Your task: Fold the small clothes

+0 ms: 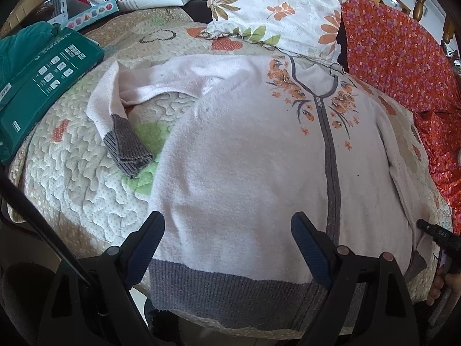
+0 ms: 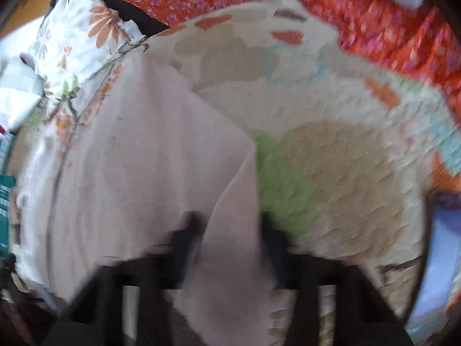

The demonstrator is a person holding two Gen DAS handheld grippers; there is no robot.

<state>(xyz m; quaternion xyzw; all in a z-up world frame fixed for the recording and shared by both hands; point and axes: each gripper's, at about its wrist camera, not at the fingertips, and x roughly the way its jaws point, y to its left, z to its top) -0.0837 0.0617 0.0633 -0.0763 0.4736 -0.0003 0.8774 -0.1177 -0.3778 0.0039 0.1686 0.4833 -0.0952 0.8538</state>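
A: Cardigan (image 1: 245, 155), pale pink with grey hem and zip band: where does it lie?

B: Flat on the quilted bedspread (image 1: 72, 173), front up, collar toward twelve o'clock under the floral pillow (image 1: 276, 3). One sleeve (image 1: 115, 109) folds out at ten o'clock, its grey cuff resting on the quilt. The hem runs under my left tongs at six o'clock; its lower edge is cut off by the frame.

A: State of your left tongs (image 1: 227, 233)?

B: Spread wide, above the hem, one finger to each side, nothing between the pads.

A: And your right tongs (image 2: 230, 230)?

B: The right view is smeared by motion. Pink fabric, the other sleeve by its shape, runs between the two fingers (image 2: 190, 230), and the jaws stand drawn in on it. Pad contact itself is blurred. In the left view only the tip shows, at four o'clock against the garment's edge.

A: Surroundings?

B: Green box (image 1: 43, 86) at nine o'clock, red floral cloth (image 1: 403, 57) at two o'clock.
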